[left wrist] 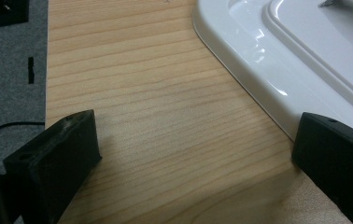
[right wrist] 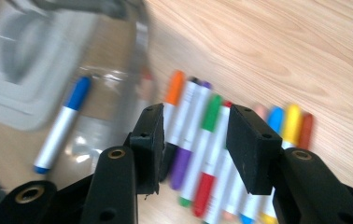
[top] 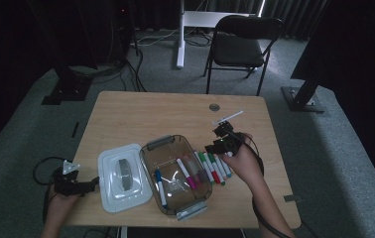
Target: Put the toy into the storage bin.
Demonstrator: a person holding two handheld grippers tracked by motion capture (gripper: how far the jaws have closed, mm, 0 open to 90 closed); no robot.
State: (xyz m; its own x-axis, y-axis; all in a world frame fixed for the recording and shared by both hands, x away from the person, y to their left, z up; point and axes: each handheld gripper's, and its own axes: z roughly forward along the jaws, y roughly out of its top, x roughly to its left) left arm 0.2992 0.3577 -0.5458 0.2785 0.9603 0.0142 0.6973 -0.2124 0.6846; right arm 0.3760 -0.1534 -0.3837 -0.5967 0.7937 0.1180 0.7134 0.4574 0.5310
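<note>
**Marker pick: risk of grabbing two at once**

Your left gripper (top: 84, 185) rests at the near left table (top: 141, 111) edge w/ jaws wide apart and nothing between them, just beside the white lid (top: 121, 177).

Your right gripper (top: 223, 142) hovers over the row of markers (top: 216, 168) lying on the table just right of the clear plastic box (top: 173, 173); jaws part open, empty. The markers lie side by side, touching, so a close from above could pinch two or roll neighbours out of line. The box wall is near too and could get nudged.

The right gripper view shows the green-capped marker (right wrist: 208, 135) under the gap, plus the blue marker (right wrist: 61, 123) in the box. The high view adds the chair (top: 240, 47) far off.
</note>
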